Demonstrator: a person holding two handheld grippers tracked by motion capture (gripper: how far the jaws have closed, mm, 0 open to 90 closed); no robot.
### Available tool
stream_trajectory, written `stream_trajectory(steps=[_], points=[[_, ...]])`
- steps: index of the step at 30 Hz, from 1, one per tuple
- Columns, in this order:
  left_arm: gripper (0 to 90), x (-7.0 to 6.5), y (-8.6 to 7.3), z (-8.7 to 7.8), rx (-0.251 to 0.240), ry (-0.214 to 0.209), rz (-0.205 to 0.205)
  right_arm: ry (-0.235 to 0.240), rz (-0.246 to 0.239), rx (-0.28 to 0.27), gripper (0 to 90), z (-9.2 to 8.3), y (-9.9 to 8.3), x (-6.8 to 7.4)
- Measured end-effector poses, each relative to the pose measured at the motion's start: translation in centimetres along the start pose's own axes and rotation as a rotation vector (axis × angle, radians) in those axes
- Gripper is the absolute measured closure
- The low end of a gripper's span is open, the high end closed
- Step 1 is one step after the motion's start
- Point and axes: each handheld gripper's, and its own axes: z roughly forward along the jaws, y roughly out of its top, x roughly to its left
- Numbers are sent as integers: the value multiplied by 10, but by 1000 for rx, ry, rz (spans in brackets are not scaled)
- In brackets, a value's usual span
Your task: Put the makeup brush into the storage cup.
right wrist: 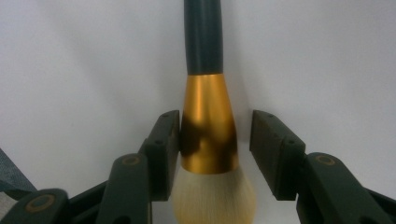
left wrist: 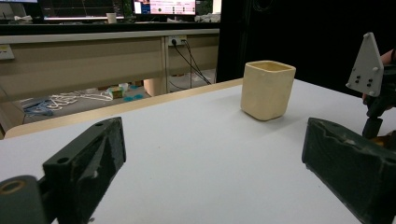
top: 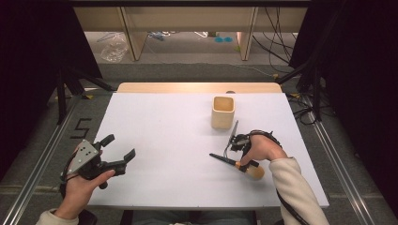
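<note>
The right gripper [right wrist: 215,140], jaws apart, straddles the brush's [right wrist: 208,126] gold collar, handle pointing toward nine o'clock; the left gripper [top: 117,152] idles open.

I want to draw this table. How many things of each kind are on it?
Cups: 1, the cream cup
Brushes: 1, the makeup brush
Grippers held by hands: 2, the left gripper and the right gripper
Total: 4

Dim surroundings, bright table [top: 164,140], soft focus.
</note>
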Motion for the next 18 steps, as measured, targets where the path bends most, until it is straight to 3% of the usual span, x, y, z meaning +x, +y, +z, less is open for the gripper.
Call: stream_trajectory(steps=[18], points=[[61,0,0,0,1,1,2,8,-9,36,581,5,1,1]])
